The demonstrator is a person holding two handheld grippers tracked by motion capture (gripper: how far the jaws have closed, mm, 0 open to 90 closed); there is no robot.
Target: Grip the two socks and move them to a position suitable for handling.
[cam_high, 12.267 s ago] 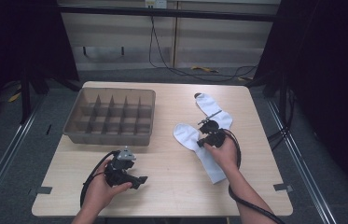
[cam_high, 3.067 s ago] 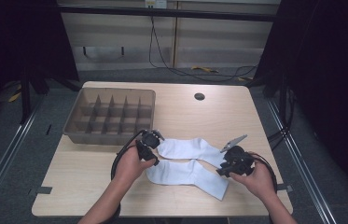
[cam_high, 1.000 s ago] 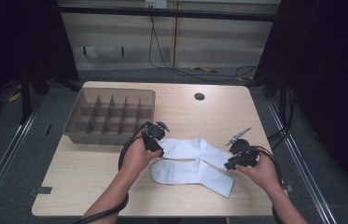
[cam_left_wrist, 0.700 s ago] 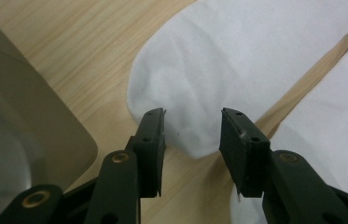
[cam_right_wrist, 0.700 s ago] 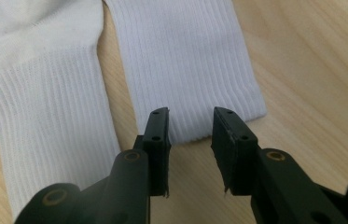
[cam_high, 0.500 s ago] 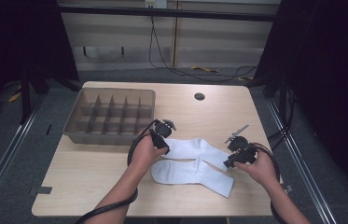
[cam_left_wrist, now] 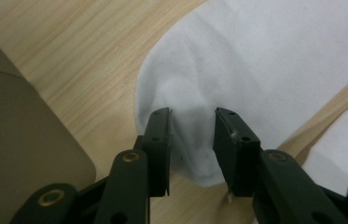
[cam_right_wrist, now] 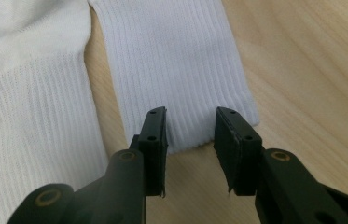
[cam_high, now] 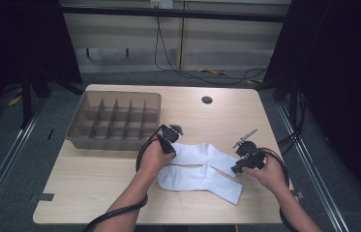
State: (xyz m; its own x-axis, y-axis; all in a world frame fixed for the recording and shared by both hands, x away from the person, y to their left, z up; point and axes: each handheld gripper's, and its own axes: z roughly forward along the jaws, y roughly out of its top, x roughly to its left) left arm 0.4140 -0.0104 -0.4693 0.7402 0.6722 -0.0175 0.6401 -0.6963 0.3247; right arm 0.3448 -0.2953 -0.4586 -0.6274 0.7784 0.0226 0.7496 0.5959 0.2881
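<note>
Two white ribbed cotton socks lie side by side on the pale wooden worktop (cam_high: 96, 179), lower centre of the high view: the upper sock (cam_high: 202, 153) runs from centre towards the right, the lower sock (cam_high: 202, 179) just below it, the two touching along part of their length.

Left claw (cam_high: 174, 143) sits at the rounded toe end of the upper sock (cam_left_wrist: 237, 70), centre of frame. In the left gripper view its jaws stand partly apart, astride a raised fold of toe fabric; they have just been closing, and the pads do not clearly press the cloth.

Right claw (cam_high: 238, 166) sits at centre right, at the ribbed cuff of the upper sock (cam_right_wrist: 176, 60). Jaws partly apart, straddling the cuff edge, nothing gripped.

Grey-brown plastic divided tray (cam_high: 83, 140) stands at upper left of the worktop, close beside the left claw.
</note>
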